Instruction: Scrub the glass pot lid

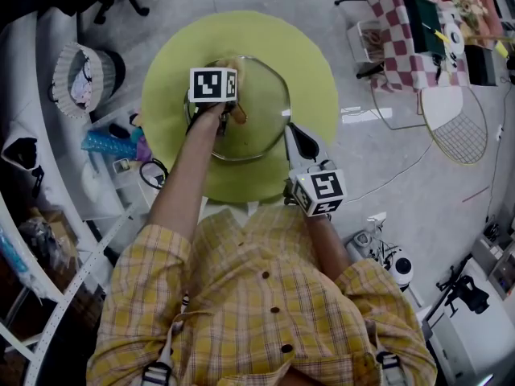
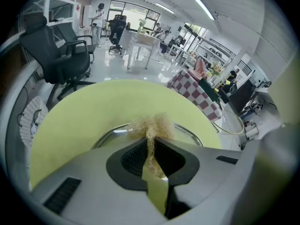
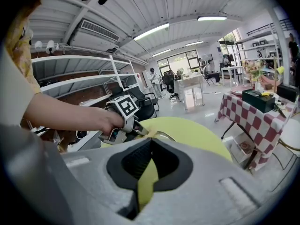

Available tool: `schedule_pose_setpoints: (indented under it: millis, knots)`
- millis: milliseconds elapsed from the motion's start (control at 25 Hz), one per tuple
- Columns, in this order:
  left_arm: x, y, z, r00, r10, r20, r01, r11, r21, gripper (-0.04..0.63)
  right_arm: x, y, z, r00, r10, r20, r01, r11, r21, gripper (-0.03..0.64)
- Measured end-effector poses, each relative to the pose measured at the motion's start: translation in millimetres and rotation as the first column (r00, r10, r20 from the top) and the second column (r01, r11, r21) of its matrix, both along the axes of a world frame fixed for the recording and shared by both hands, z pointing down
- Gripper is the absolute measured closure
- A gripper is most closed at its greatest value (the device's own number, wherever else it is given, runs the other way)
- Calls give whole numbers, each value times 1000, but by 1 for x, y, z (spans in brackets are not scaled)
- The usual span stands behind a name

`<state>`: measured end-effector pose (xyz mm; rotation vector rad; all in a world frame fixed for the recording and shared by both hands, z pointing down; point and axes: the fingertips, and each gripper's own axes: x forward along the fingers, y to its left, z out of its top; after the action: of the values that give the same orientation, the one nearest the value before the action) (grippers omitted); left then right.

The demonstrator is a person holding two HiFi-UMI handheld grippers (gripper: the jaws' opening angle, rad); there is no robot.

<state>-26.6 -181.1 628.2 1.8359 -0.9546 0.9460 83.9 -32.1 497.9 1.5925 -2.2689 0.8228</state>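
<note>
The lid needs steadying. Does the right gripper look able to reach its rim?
Likely yes: the right gripper points at the near rim of the glass lid with nothing between; its shut jaws would need opening.

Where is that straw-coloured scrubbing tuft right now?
In the left gripper view, the scrubbing tuft is pinched in the left claw, poking out over the glass lid, which lies on the round green table.

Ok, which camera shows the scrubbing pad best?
The left gripper view: the straw-coloured scrubbing pad sits pinched between the left gripper's jaws, over the glass lid. The head view shows only a tuft beside that gripper; the right gripper view barely shows it.
</note>
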Motion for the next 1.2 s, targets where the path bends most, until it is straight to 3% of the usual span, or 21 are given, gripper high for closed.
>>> schedule_pose_setpoints:
  millis: [440,1200]
  knots:
    - [13,2,0,998,59,33,-59,998,8,552,7,0,1,1000,9,-2,-9,1000,0,618]
    - [41,11,-1,993,117,26,-117,993,-7,552,19,3,-2,1000,30,-5,-30,1000,6,618]
